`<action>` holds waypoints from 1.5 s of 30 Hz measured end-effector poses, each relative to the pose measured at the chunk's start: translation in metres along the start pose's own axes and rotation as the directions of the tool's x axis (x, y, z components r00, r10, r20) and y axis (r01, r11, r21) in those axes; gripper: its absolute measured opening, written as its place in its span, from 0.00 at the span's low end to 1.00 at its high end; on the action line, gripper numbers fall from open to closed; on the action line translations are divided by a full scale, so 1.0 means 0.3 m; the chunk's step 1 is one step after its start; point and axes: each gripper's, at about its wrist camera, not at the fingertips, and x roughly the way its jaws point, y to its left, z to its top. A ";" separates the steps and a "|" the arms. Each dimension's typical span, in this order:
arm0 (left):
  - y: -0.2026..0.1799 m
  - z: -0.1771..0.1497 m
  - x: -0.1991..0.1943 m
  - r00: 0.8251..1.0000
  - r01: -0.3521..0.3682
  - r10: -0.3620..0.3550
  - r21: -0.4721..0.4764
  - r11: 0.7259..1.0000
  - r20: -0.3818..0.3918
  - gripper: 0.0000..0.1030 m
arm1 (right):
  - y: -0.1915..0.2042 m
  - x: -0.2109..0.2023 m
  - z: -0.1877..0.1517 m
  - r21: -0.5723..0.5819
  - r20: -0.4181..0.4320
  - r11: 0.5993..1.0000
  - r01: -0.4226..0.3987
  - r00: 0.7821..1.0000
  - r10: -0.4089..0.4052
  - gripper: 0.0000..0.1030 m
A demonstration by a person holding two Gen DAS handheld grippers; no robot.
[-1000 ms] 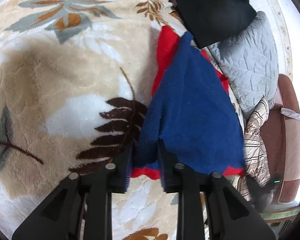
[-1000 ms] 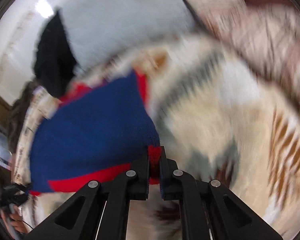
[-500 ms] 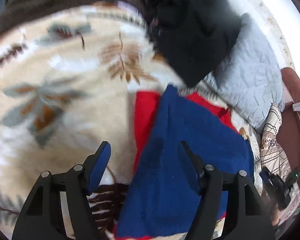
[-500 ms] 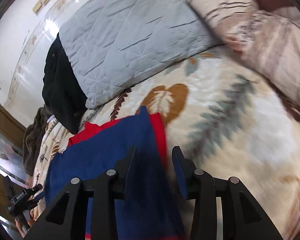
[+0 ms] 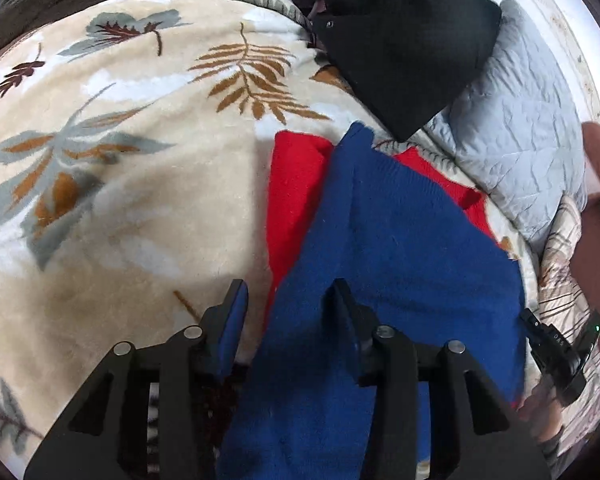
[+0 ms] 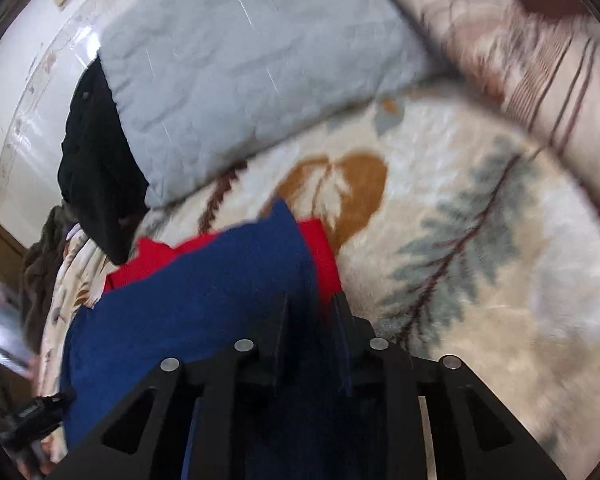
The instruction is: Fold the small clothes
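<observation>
Lying on the bed's leaf-print blanket [image 5: 148, 216], the blue-and-red garment [image 5: 388, 240] ran lengthwise away from both half-open, closing grippers, left gripper [image 5: 288, 312] and right gripper [image 6: 312, 320] each straddling a near corner without pinching it.

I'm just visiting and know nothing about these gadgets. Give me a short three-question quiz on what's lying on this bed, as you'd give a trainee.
1. True or false: the blue garment lies on top of red fabric.
2. What touches the grey quilted pillow at its far end? A) a black garment B) a yellow towel C) a basket
3. Fill in: the leaf-patterned ______ covers the bed beneath the clothes.

Key
1. True; red shows along the blue garment's edges in both views.
2. A, the black garment.
3. Blanket.
</observation>
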 end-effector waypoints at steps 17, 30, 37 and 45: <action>-0.059 -0.055 -0.028 1.000 -0.011 0.010 0.102 0.995 0.014 0.56 | 0.287 -0.109 -0.193 -0.183 0.023 0.978 -0.101 0.994 0.107 0.41; -0.089 -0.083 -0.016 0.997 -0.055 0.065 0.162 0.985 -0.052 0.66 | 0.169 -0.162 -0.227 -0.034 -0.012 0.993 -0.110 0.994 0.110 0.47; 0.027 -0.038 -0.043 0.998 0.001 0.000 0.009 1.000 -0.055 0.66 | 0.316 -0.070 -0.213 -0.056 -0.042 0.960 -0.273 0.962 0.271 0.44; 0.028 -0.031 -0.003 0.996 -0.042 0.044 0.028 0.999 -0.079 0.66 | 0.467 0.138 -0.259 -0.154 -0.141 0.965 -0.212 0.971 0.191 0.37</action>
